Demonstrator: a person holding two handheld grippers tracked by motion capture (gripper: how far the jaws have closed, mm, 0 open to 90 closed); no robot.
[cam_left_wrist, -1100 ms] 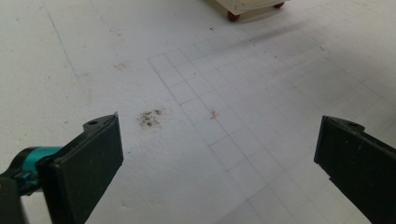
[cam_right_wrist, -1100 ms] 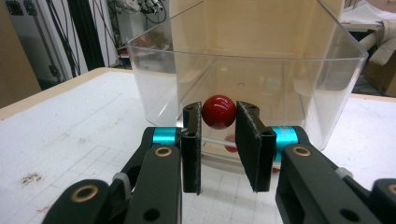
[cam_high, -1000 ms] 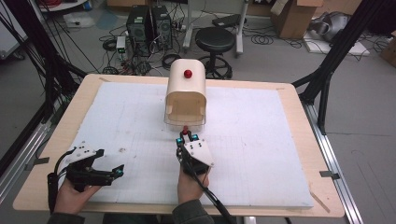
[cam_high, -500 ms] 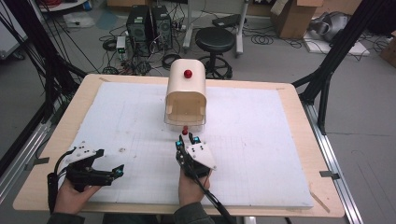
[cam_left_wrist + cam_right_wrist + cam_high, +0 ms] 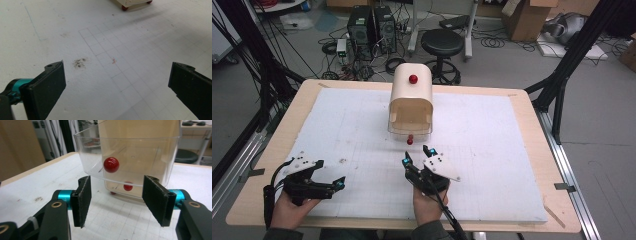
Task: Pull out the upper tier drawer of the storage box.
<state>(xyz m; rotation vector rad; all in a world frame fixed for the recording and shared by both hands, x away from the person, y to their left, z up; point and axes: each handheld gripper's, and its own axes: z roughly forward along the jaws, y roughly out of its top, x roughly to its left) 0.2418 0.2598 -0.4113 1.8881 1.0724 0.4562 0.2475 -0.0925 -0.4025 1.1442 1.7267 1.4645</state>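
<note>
While the tabletop (image 5: 522, 165) stretches wide under its white gridded sheet, a cream box (image 5: 412, 95) with a rounded top stands on its far middle, a red knob (image 5: 413, 79) on top. Its near face is a clear curved drawer (image 5: 130, 157), set in the box's front; it carries a red ball handle (image 5: 111, 164) that faces the person. In the high view that same handle (image 5: 410, 141) sits low at the front edge of the box, just ahead of the right gripper (image 5: 418, 155).

Held in the person's right hand near the middle of the near edge, the right gripper points at the drawer. Its jaws have just been opening and now stand spread, with nothing between them; in the right gripper view the handle shows above and beyond the gap, apart from both pads (image 5: 83, 195).

At the near left corner of the tabletop, the left gripper (image 5: 339, 184) lies low in the person's left hand (image 5: 287, 210), well apart from the box. Its jaws are spread wide with only bare sheet between them; a small dark smudge (image 5: 80, 63) and a faint red mark (image 5: 114, 60) show on the grid ahead.
</note>
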